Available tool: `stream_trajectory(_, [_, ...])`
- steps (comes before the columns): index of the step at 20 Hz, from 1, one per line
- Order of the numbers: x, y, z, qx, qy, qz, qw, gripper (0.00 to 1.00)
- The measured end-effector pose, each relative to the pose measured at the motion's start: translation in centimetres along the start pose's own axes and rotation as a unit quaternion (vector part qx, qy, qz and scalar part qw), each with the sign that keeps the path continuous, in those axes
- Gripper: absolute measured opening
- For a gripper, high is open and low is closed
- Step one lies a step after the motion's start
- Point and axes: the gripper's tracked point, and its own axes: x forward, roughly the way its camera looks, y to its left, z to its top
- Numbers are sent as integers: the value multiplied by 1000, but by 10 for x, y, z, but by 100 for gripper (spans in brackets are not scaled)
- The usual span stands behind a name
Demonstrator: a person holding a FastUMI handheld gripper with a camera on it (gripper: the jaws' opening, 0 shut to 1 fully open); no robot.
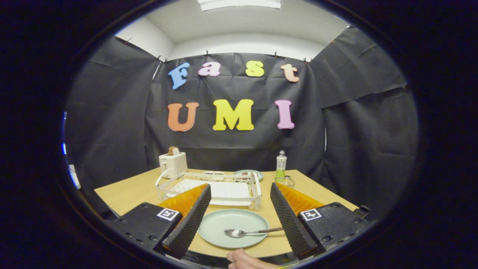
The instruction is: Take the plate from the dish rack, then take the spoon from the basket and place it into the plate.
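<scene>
Resting in the pale green plate (224,228) on the wooden table (123,192) between the spread fingers, the spoon (246,232), gripper (239,224) gaping and holding nothing, white dish rack (224,188) just beyond, bottle (281,166) farther right

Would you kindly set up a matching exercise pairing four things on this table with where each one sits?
Things:
1. metal spoon with a dark handle
2. pale green round plate
3. white wire dish rack
4. clear bottle with a green label

Places:
A. just beyond the plate
B. between the open gripper's fingers
C. lying on the plate
D. upright near the table's far edge

Pairs: 1-C, 2-B, 3-A, 4-D
</scene>
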Motion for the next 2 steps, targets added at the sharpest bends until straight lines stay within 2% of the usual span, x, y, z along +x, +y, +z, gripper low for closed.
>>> stream_trajectory(2, [-1,-5,3,1,-1,-5,1000,100])
